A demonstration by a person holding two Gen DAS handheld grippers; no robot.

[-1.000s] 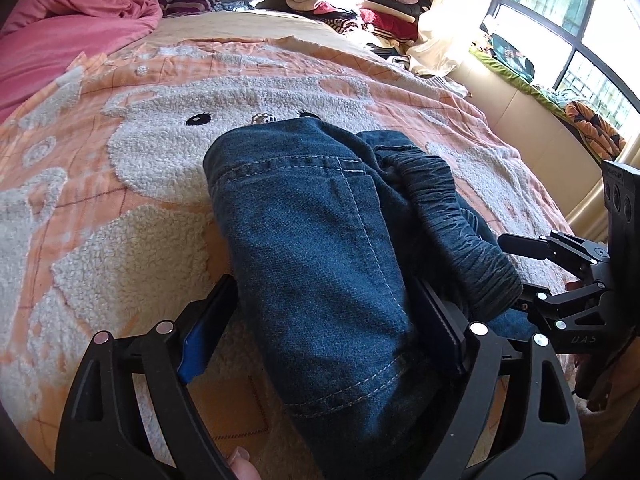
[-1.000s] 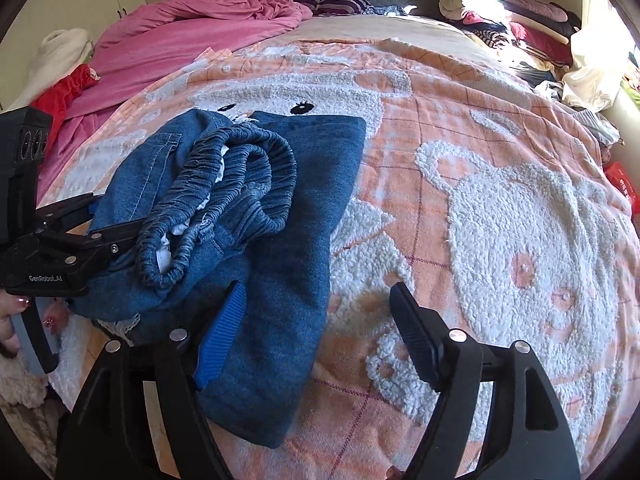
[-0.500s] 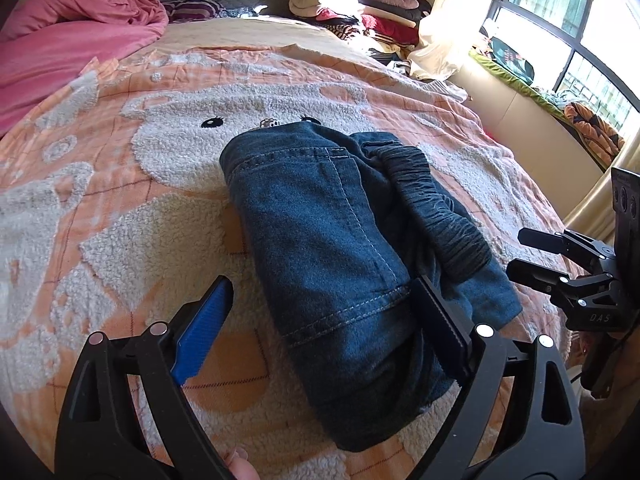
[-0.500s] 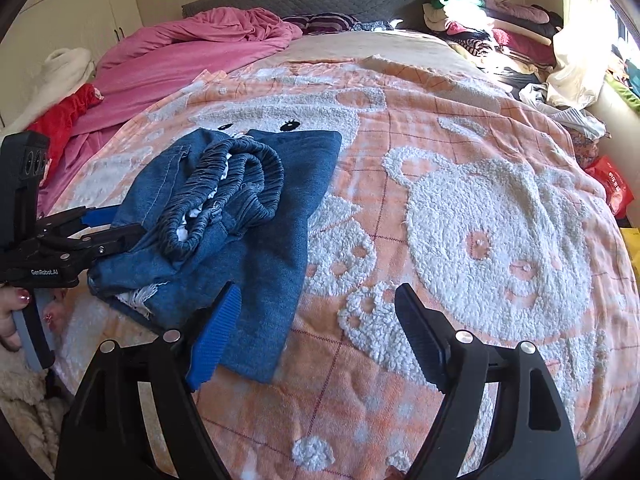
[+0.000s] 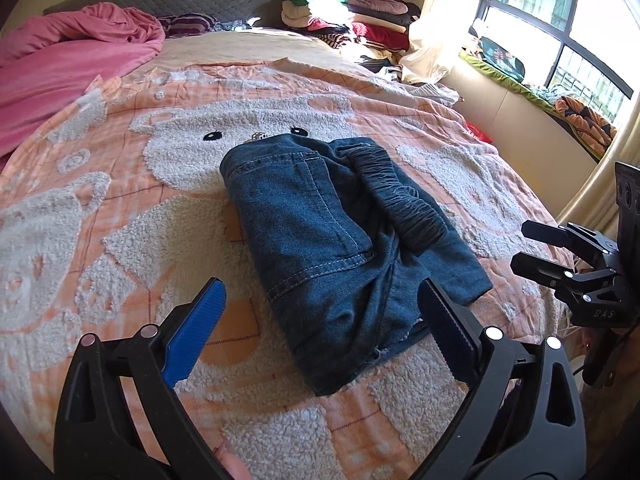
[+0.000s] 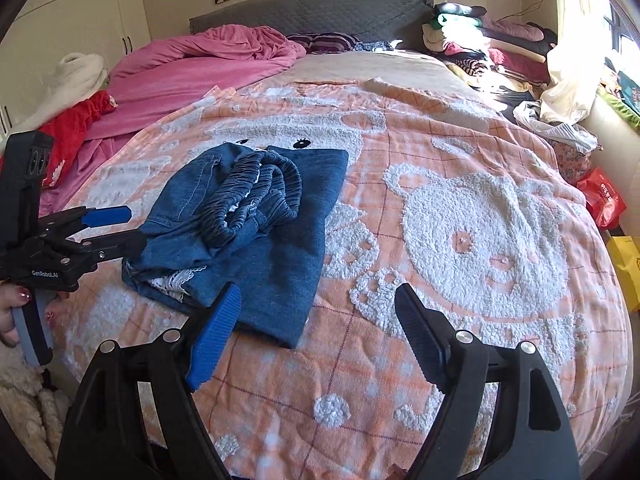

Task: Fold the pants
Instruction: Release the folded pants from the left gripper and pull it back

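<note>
Folded denim pants (image 5: 340, 248) lying in a compact bundle on the peach bear-pattern blanket (image 5: 120, 208) of the bed, elastic waistband (image 5: 400, 200) bunched on top. Left hand-held gripper (image 5: 320, 320) spread wide and opening further, the near end of the bundle between the pads but not pressed. Right hand-held gripper (image 6: 316, 332) also spread, empty, hanging over bare blanket just beside the bundle's right edge.

Looks like the release after the last fold. To finish well: lifting both tools clear without snagging the frayed hem (image 6: 172, 280) or dragging the top layer; if tidying, flattening that humped waistband and squaring the loose lower flap (image 6: 280, 280), which sticks out past the upper layers.

Containers: none in use. A red bag (image 6: 602, 200) on the floor at the bed's far side, contents not visible. Stacked clothes (image 6: 472, 40) by the headboard, loose, not boxed.
</note>
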